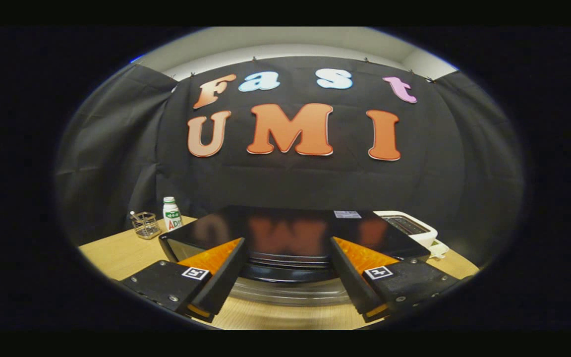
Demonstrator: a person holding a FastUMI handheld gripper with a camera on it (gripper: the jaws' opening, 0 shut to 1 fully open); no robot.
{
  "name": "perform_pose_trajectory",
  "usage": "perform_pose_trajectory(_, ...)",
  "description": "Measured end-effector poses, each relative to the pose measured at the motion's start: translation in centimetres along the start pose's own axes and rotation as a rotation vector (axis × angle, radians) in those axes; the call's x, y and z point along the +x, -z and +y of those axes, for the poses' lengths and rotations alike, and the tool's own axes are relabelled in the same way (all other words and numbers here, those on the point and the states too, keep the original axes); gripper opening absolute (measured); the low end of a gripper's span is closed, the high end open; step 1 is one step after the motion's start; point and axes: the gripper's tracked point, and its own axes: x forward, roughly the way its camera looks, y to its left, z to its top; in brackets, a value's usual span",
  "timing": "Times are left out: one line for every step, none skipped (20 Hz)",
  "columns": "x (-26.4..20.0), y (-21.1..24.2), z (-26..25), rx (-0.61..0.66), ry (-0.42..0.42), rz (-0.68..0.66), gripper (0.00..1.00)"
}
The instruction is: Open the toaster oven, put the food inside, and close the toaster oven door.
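1. While the gripper (288, 270) hung low over the wooden table (117, 255), its two fingers stood spread wide with nothing between them but open air, pinching nothing.
2. Right ahead, in the gap between the fingers, sat the toaster oven (290, 233), and that was the relation that counted: it lay dead ahead of the tool and close, its long axis running side to side across the line of the fingers.
3. Below the dark top, between the fingertips, ran a curved, shiny band (288, 292) that looked like the upper edge or handle of the door; whether it was the handle proper could not be told from this angle.
4. By the look of it the door was not yet open, so the opening step was judged to come first, and it would call for the fingers to drop onto that front edge.
5. As for looks, the oven was black and glossy, its flat top mirroring the wall behind, with a small pale sticker (347, 214) near the back edge.
6. Beyond it to the right, just beside the oven, a white appliance (407, 225) peeked out.
7. Farther left on the table stood a small wire basket (145, 225) and, just beside it, a white bottle (171, 214).
8. No food could be picked out anywhere.
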Motion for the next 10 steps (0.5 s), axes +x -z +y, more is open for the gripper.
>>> perform_pose_trajectory(-0.1, -0.2, 0.1, 0.001, -0.008, -0.017, 0.98)
perform_pose_trajectory(-0.2, 0.0, 0.1, -0.005, -0.014, -0.019, 0.95)
perform_pose_trajectory(-0.7, 0.0, 0.3, -0.001, -0.024, -0.023, 0.93)
perform_pose_trajectory(-0.9, 0.1, 0.6, 0.004, -0.037, -0.02, 0.88)
perform_pose_trajectory(-1.3, 0.2, 0.7, -0.004, -0.047, -0.026, 0.83)
perform_pose_trajectory(-2.0, 0.4, 0.9, -0.005, -0.059, -0.032, 0.79)
perform_pose_trajectory(-2.5, 0.9, 1.0, 0.034, -0.075, -0.024, 0.78)
perform_pose_trajectory(-3.2, 0.6, 1.4, 0.039, -0.09, -0.052, 0.73)
perform_pose_trajectory(-3.6, 1.1, 1.4, 0.017, -0.101, -0.041, 0.71)
perform_pose_trajectory(-4.5, 1.1, 1.4, 0.013, -0.108, -0.055, 0.7)
